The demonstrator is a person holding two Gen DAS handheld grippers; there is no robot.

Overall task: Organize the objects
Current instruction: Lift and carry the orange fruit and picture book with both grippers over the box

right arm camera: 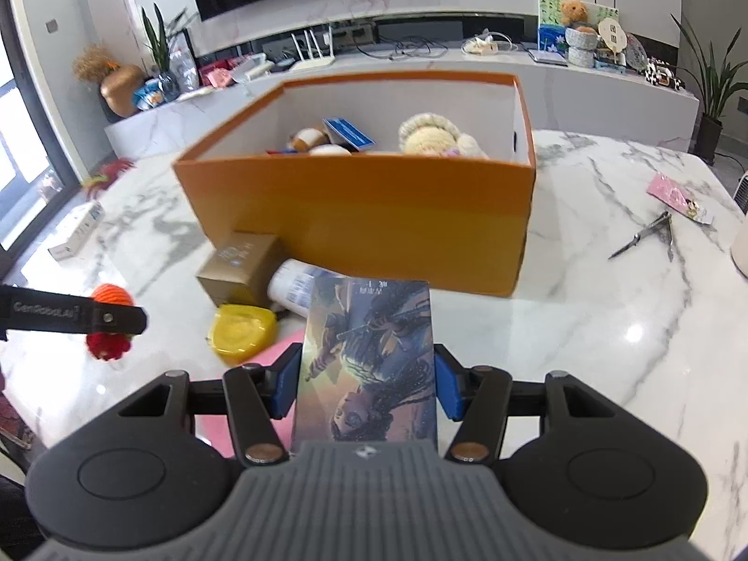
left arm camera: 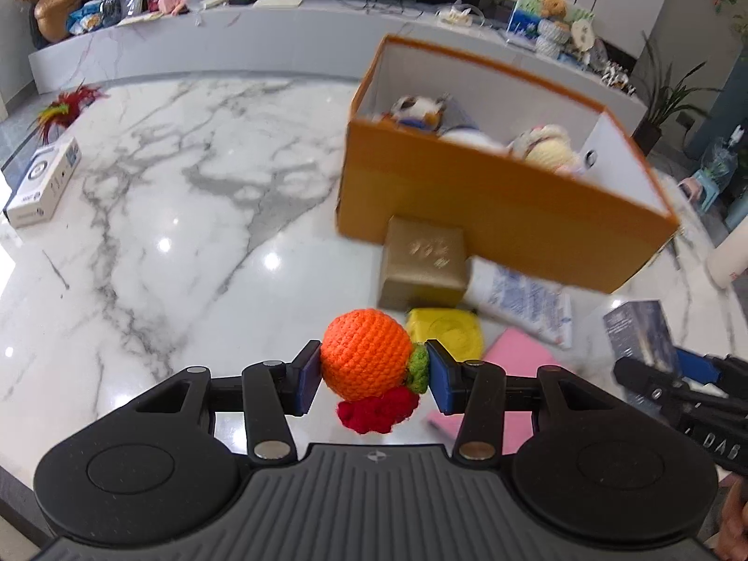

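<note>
My left gripper point(left arm camera: 374, 376) is shut on an orange crochet ball point(left arm camera: 364, 353) with a green and red tassel, held above the marble table; it also shows in the right wrist view point(right arm camera: 112, 297). My right gripper point(right arm camera: 367, 385) is shut on an illustrated book point(right arm camera: 369, 360), also seen in the left wrist view point(left arm camera: 640, 332). An orange box point(right arm camera: 364, 205) stands ahead with plush toys point(right arm camera: 435, 138) and a blue card inside. A gold box point(right arm camera: 240, 266), a yellow tape measure point(right arm camera: 240, 332), a white packet point(right arm camera: 294, 285) and a pink pad point(left arm camera: 514, 355) lie in front of it.
A white carton point(left arm camera: 42, 182) and a feather toy point(left arm camera: 65, 110) lie at the table's left. Metal tongs point(right arm camera: 647, 233) and a pink packet point(right arm camera: 678, 196) lie right of the orange box. A white appliance point(right arm camera: 741, 243) stands at the right edge. A cluttered counter runs behind.
</note>
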